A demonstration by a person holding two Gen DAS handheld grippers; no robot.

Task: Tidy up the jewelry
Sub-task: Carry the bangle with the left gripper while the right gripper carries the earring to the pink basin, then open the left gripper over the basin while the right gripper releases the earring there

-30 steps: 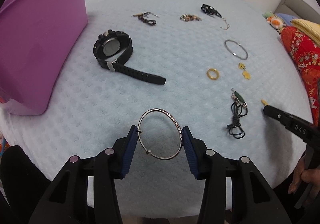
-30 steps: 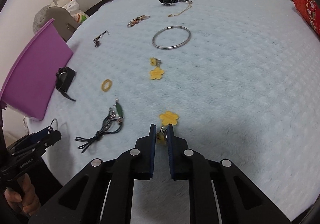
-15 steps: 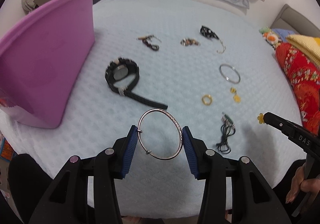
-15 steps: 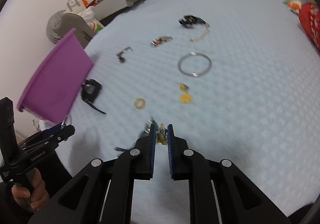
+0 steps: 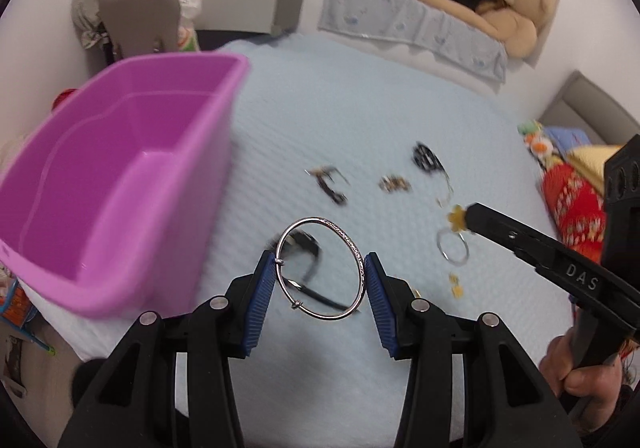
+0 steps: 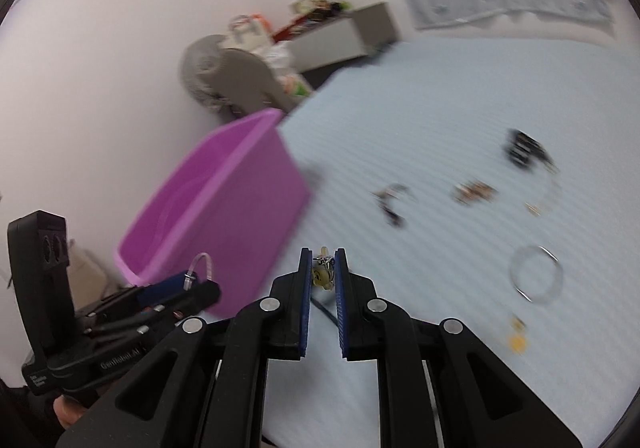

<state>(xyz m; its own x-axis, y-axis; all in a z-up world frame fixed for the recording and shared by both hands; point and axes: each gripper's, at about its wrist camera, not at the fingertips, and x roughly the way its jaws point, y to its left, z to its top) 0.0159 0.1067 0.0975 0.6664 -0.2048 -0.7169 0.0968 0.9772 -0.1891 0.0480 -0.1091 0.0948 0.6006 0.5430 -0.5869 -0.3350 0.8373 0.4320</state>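
Two grippers in view, each loaded. Left gripper (image 5: 323,280): jaws part-way spread, blue pads pressing on opposite sides of a silver bangle (image 5: 321,267). Bangle sits upright between the pads at centre frame of the left wrist view, off the bedspread, with a small bead or clasp at its lower left edge. Through the ring, a black watch (image 5: 308,252) shows blurred on the pale blue bedspread (image 5: 360,120).

Right gripper (image 6: 323,268): jaws pressed nearly together, pinching a yellow flower earring (image 6: 322,275) at the pad tips, lower centre of the right wrist view. In the left wrist view the same earring (image 5: 456,217) projects from that gripper's tip at right of frame, above a second silver bangle (image 5: 453,246) lying on the bedspread.

Purple bin (image 5: 116,184): left half of the left wrist view, open top facing the camera, interior looks bare as far as visible. In the right wrist view it stands left of centre, behind the left gripper's body.

Loose pieces on the bedspread, right of centre, all motion-blurred: a dark clasp-like piece (image 5: 330,184), a small brownish cluster (image 5: 394,183), a black item with a thin chain (image 5: 426,160), a second yellow earring (image 5: 456,286). Kinds not resolvable beyond that.

A hand (image 5: 580,376) grips the right gripper's handle, lower right.
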